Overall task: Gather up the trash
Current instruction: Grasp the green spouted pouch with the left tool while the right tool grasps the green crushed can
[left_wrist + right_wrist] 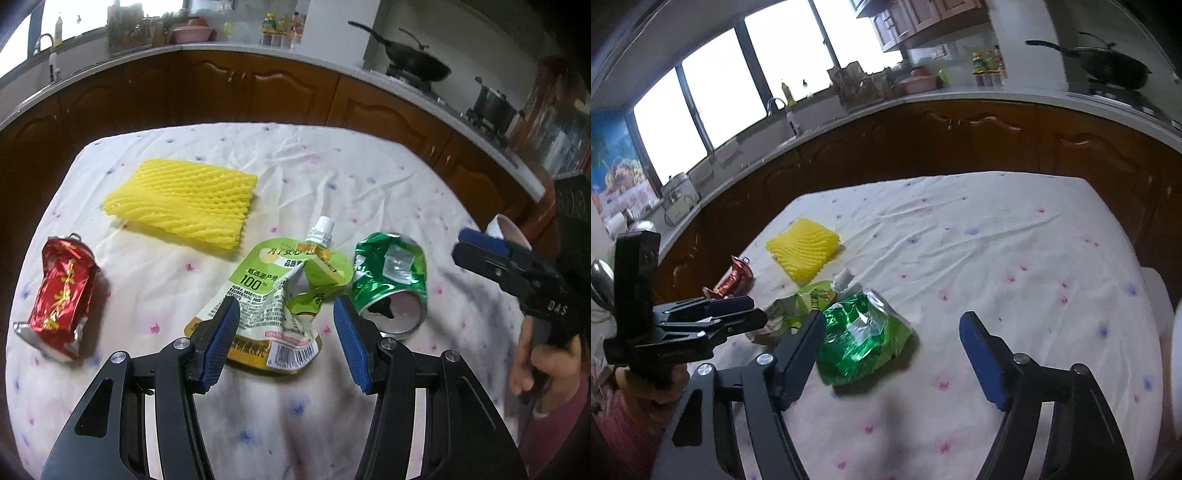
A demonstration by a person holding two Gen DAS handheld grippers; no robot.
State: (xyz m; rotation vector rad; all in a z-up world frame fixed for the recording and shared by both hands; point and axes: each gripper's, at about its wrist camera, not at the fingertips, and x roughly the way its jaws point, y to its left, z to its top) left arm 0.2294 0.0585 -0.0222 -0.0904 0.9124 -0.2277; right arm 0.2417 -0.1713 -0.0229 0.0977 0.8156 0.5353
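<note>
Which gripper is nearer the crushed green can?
Right. The right gripper hovers open around the crushed green can; the left gripper straddles the drink pouch beside it.

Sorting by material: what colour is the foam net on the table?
The foam net is yellow, clearest in the left wrist view.
</note>
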